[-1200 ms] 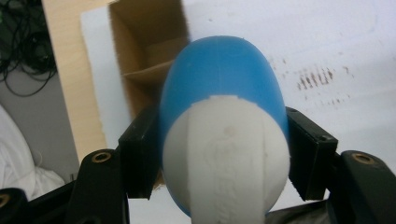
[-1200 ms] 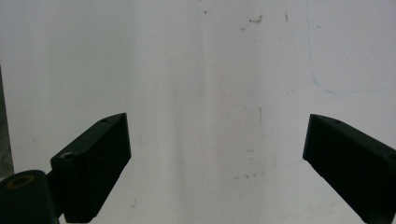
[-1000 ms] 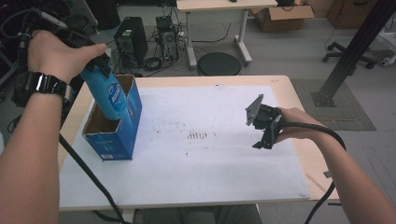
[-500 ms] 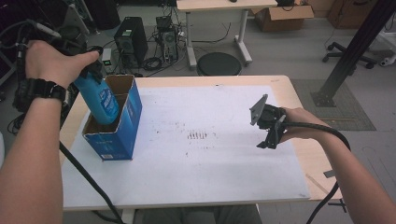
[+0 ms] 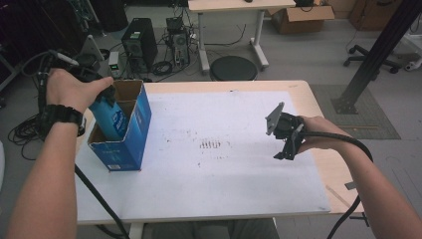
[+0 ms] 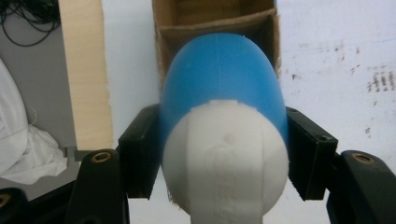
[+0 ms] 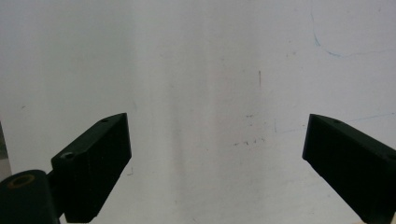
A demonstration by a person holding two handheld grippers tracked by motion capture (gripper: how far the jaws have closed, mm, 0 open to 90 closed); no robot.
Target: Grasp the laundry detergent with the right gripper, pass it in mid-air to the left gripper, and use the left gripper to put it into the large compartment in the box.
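Seen from the high view, the left gripper [image 5: 102,94] sits at about ten o'clock on the table [image 5: 308,97], in the person's left hand [image 5: 69,89], and its jaws are clenched on a blue bottle [image 5: 110,117] with a white cap end. The bottle is tilted and part of its body is already down inside the open top of a blue cardboard box [image 5: 132,134], which stands upright on the white sheet [image 5: 224,174] near the table's left edge, at roughly nine o'clock. In the left gripper view the bottle [image 6: 222,84] fills the space between the two black jaws, its white cap [image 6: 226,158] nearest the camera, the pads pressed against the blue sides at three and nine o'clock (the grip lies just above the cap). Beyond it the box [image 6: 215,18] shows its brown inside and a cardboard divider. The right gripper [image 5: 286,149] is held at about three o'clock, well apart from the box, above the sheet, in the person's right hand [image 5: 318,137]. In the right gripper view its jaws stand released and wide, with nothing between them but the marked white sheet [image 7: 210,70] below. A black cable [image 5: 343,142] trails back from it along the forearm.
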